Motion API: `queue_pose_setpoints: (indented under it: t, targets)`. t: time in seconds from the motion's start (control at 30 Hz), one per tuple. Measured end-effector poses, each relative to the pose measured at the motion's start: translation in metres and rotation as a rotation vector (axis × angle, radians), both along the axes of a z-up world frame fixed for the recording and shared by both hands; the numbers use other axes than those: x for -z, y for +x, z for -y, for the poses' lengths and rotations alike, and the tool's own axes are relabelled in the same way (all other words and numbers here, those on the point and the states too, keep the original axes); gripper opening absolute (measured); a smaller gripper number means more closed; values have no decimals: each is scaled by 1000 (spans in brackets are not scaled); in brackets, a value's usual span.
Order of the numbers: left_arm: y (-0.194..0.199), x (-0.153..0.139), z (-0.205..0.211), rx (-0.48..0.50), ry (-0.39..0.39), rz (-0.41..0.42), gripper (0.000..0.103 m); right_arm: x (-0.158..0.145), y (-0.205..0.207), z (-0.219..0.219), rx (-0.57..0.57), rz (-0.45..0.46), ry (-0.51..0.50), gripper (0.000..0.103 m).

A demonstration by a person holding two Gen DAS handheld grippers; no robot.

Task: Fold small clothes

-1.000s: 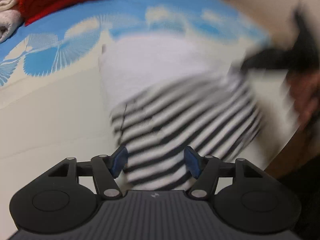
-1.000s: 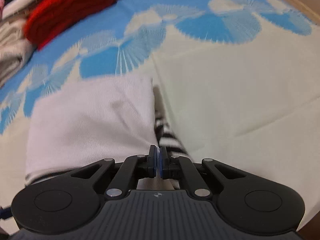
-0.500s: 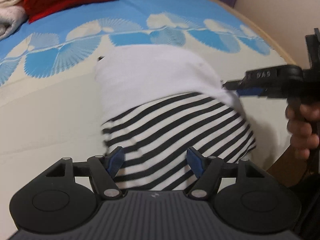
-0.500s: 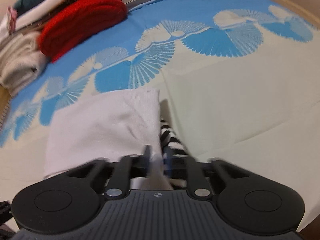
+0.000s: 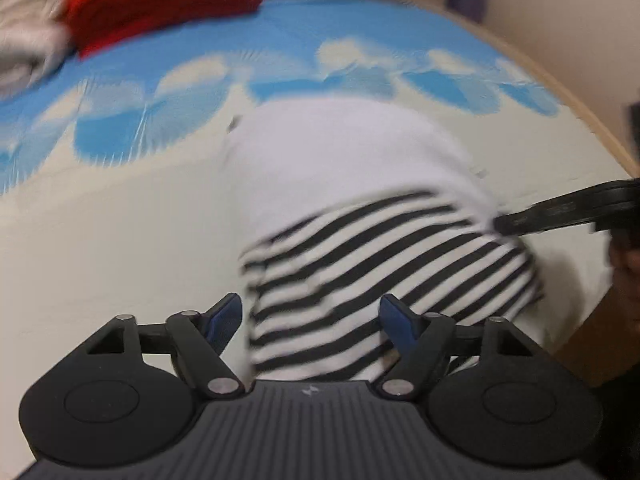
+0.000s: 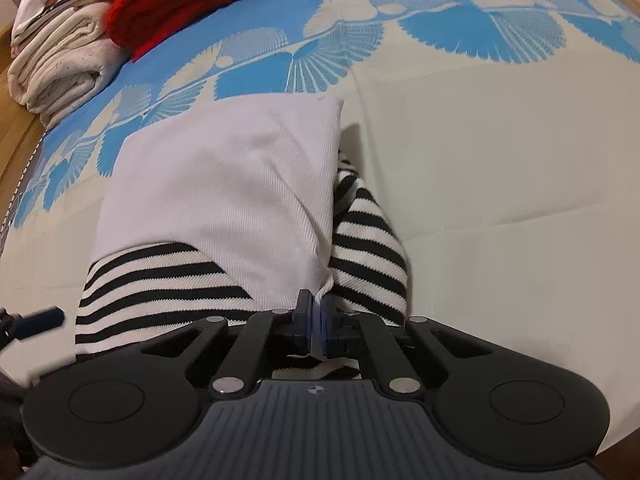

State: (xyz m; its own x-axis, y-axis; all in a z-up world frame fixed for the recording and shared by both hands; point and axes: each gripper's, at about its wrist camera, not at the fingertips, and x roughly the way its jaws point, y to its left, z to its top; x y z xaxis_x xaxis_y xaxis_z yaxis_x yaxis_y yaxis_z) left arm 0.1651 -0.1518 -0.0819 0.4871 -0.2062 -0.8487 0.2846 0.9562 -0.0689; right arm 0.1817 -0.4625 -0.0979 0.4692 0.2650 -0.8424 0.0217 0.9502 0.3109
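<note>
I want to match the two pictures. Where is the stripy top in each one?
Left wrist: the stripy top lies low in the middle, between the open left gripper fingers.
Right wrist: it sits low and left of middle, pinched by the right gripper.
Shared landmark: the red knit, top left in both.

A bedsheet (image 6: 500, 152) — cream, with a blue fan-patterned band — covers the surface. Behind it stands a pale wall (image 5: 540, 8); a strip of wooden floor (image 6: 16, 128) shows at one edge.
</note>
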Motion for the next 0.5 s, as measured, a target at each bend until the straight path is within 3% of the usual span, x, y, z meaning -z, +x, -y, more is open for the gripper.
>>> queue_pose_setpoints:
  t: [0.13,0.23,0.3,0.37,0.43,0.5]
  targets:
    - [10,34,-1,46,-67,-211,86,6,1,3,17,-32,-56,2]
    - [8,21,4,106,-44,-171,86,9,2,-8,-31,-51,-118,3]
    - [15,10,-4,122,-78,-167,86,6,2,-9,-22,-41,-116,4]
    - [24,-5,-17,130,-107,-142,86,-3,3,-1,31,-2,-70,15]
    - [37,-20,-32,128,-125,-115,86,-13,3,9,99,63,-23,40]
    - [54,-29,-43,120,-160,-110,86,-18,5,16,143,105,22,48]
